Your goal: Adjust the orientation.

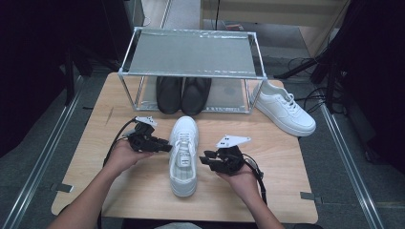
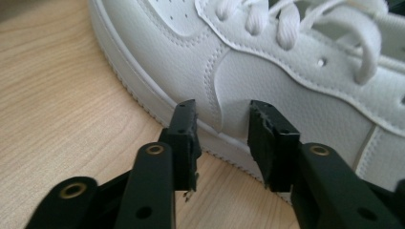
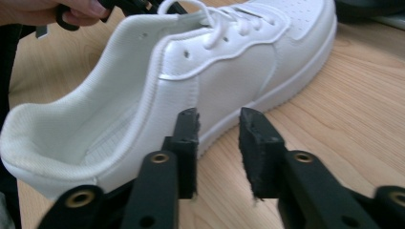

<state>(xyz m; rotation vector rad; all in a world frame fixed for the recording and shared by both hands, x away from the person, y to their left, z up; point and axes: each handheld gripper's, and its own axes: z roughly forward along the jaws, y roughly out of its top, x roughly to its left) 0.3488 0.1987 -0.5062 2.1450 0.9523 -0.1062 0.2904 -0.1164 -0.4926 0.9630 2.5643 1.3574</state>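
A white sneaker (image 1: 183,155) lies in the middle of the wooden table (image 1: 143,191), toe toward the rack. My left gripper (image 1: 167,147) points at its left side, jaws apart, with nothing between the pads; in the left gripper view the sneaker's side (image 2: 267,90) sits just beyond the fingertips (image 2: 184,124). My right gripper (image 1: 204,160) faces the sneaker's right side, jaws also apart and empty. In the right gripper view the sneaker (image 3: 191,81) lies just past the gripper (image 3: 219,119). A second white sneaker (image 1: 285,109) stands at the table's back right.
A metal wire rack (image 1: 191,52) stands at the back of the table with a pair of black shoes (image 1: 184,94) under its shelf. Metal rails (image 1: 344,143) run along both sides of the table. The near table edge lies close to the person's forearms.
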